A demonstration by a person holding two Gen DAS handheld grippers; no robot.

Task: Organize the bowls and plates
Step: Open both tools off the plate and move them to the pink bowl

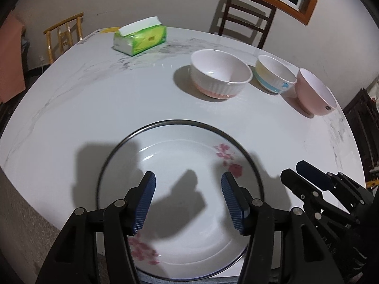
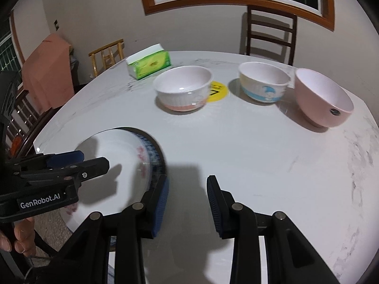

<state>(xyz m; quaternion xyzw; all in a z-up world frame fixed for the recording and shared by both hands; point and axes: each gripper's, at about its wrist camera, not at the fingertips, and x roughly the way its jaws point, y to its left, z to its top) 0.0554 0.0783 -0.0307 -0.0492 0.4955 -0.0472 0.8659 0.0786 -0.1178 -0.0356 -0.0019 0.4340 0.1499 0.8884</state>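
Hovering with jaws spread and gripping nothing: the left gripper [image 1: 188, 187] above a flowered plate [image 1: 180, 203] lying at the near edge of the marble table [image 1: 94, 108], the right gripper [image 2: 187, 189] just beside its rim, three bowls sitting beyond.

A glossy, marble-veined finish is shown by the table [image 1: 94, 108]. The plate [image 1: 189, 236] and ribbed bowl [image 1: 220, 75] appear glazed and smooth — highlights are caught on both. The tissue pack [image 1: 139, 39] is wrapped in shiny plastic film. Ribbed blue pads [image 1: 144, 203] — matt, rubbery-looking — are mounted on matt black plastic fingers.
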